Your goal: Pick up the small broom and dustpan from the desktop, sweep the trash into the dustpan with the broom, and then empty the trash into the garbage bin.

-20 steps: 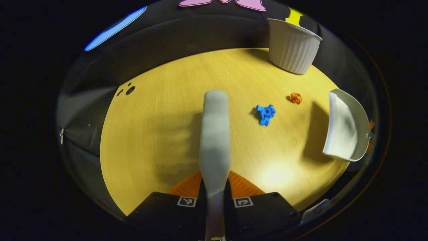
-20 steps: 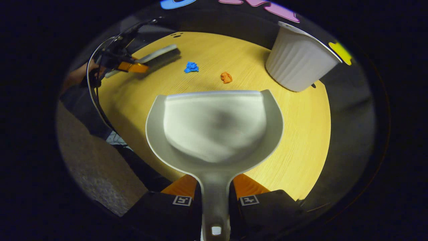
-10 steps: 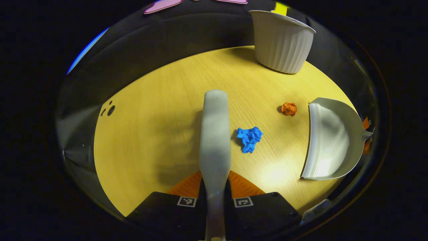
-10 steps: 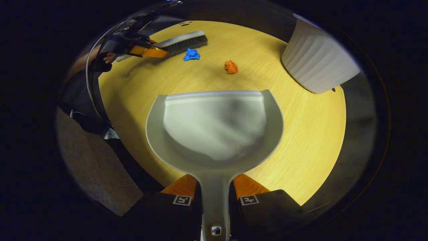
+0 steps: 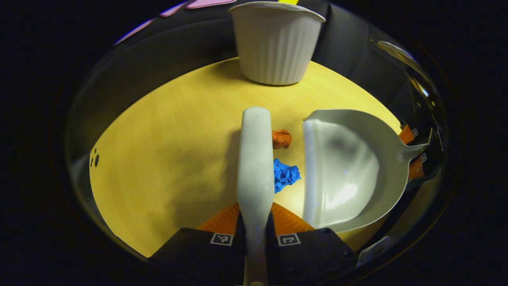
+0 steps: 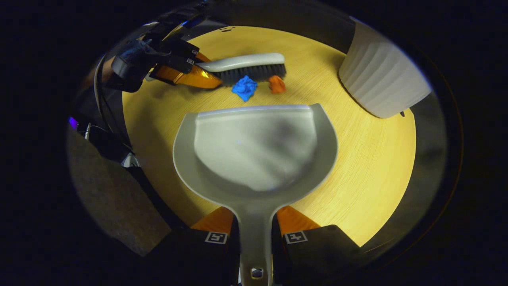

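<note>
My left gripper (image 5: 255,223) is shut on the handle of the small grey broom (image 5: 255,159), which sticks straight ahead over the yellow desktop (image 5: 166,159). A blue paper wad (image 5: 285,174) and an orange wad (image 5: 281,139) lie against the broom's right side. Just right of them stands the grey dustpan (image 5: 345,171), its lip facing the wads. My right gripper (image 6: 254,234) is shut on the dustpan's (image 6: 254,147) handle. In the right gripper view the broom (image 6: 250,67) bristles touch the blue wad (image 6: 245,87) and orange wad (image 6: 276,84), a short gap beyond the pan's lip.
A white ribbed garbage bin (image 5: 275,43) stands upright at the far edge of the round table, also at the right in the right gripper view as the bin (image 6: 381,79). A person's hand holds the left gripper (image 6: 166,59). Grey floor (image 6: 111,198) lies below the table's left edge.
The broom has swept right, pushing the blue wad beside the orange one. The dustpan has moved in closer, so both wads now lie between bristles and lip.
</note>
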The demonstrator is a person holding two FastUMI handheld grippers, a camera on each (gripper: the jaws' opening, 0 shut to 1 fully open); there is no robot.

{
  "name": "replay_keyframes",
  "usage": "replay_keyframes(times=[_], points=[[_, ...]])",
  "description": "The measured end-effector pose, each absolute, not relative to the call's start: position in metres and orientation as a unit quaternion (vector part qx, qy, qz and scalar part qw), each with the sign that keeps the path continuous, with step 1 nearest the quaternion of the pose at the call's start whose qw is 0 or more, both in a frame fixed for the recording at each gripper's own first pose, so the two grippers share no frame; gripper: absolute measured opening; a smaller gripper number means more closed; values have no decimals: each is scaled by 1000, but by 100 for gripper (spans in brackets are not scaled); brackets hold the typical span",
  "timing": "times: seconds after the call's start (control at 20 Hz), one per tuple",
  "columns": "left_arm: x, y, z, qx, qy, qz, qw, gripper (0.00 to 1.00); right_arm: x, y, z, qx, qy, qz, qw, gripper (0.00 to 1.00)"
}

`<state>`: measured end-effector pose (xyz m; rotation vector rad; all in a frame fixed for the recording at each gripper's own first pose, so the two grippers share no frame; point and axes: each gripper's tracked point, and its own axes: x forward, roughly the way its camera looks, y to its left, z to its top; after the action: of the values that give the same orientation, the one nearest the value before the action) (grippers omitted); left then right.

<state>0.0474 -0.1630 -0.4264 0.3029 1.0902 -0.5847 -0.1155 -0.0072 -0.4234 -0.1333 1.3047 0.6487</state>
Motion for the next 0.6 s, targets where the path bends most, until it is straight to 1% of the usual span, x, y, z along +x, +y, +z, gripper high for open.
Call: replay_keyframes(times=[0.1,0.15,0.3,0.4,0.45,0.55,0.6], points=[[41,-181,-426,140,508,-297,797,26,-116,-7,-426,-60,595,298,744,34],[40,-188,-423,139,507,-306,794,26,-118,-7,-428,-59,595,297,745,37],[36,-196,-411,125,505,-330,787,26,-119,-7,-433,-52,586,295,753,37],[35,-200,-403,112,511,-333,784,26,-117,-4,-437,-41,577,290,762,37],[32,-202,-398,99,514,-335,783,27,-117,-2,-441,-35,575,286,765,37],[26,-209,-385,72,521,-335,782,26,-117,2,-447,-26,575,279,769,37],[23,-210,-379,65,522,-333,783,26,-117,3,-450,-23,575,276,770,34]])
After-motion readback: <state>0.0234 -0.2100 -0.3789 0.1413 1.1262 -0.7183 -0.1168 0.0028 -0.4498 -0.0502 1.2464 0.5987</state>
